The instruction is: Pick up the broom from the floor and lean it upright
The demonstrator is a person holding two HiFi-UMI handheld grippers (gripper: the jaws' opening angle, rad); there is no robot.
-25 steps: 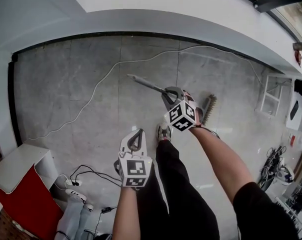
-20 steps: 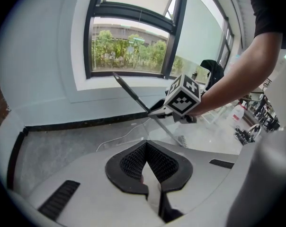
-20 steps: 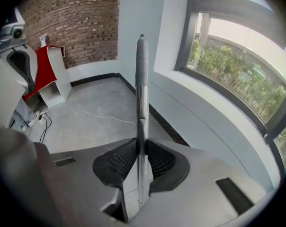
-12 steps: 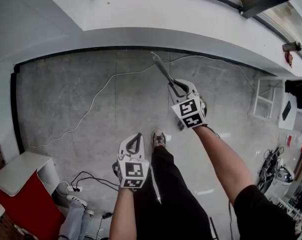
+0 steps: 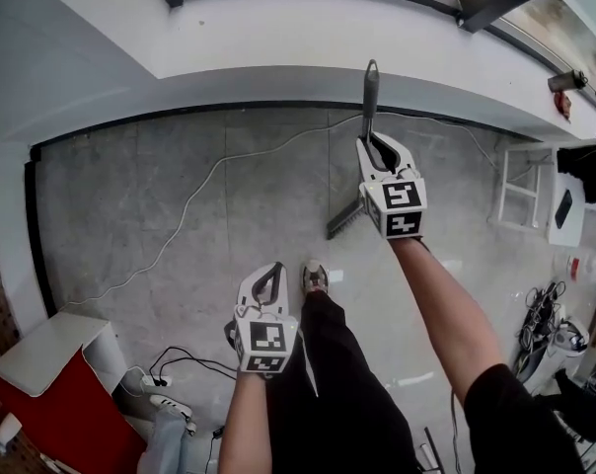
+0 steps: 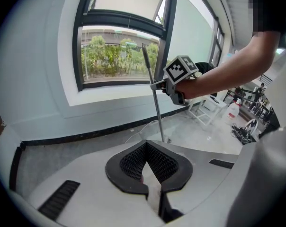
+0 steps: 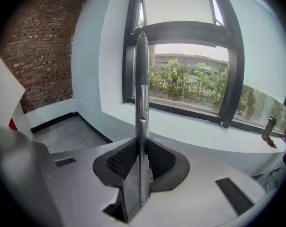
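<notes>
Swinging up fast: a second ago the broom (image 5: 369,95) lay slanted low over the floor (image 5: 150,176). Now I see its handle near vertical in front of the white wall (image 5: 259,38) under the window (image 7: 190,86). The right gripper (image 5: 379,152) is clamped on the metal handle, jaws narrow, pads pressed on both sides. The bristle head (image 5: 344,218) sits low, just ahead of the person's shoe (image 5: 316,275); I can't tell if it touches the tiles. The left gripper (image 5: 269,276) is empty with its jaws together, low and well apart from the broom. My read: the lift is done, the lean isn't, since the handle top doesn't look rested on the wall yet. No brand or text is readable anywhere, only the black-and-white square markers on the gripper cubes (image 5: 402,205).
</notes>
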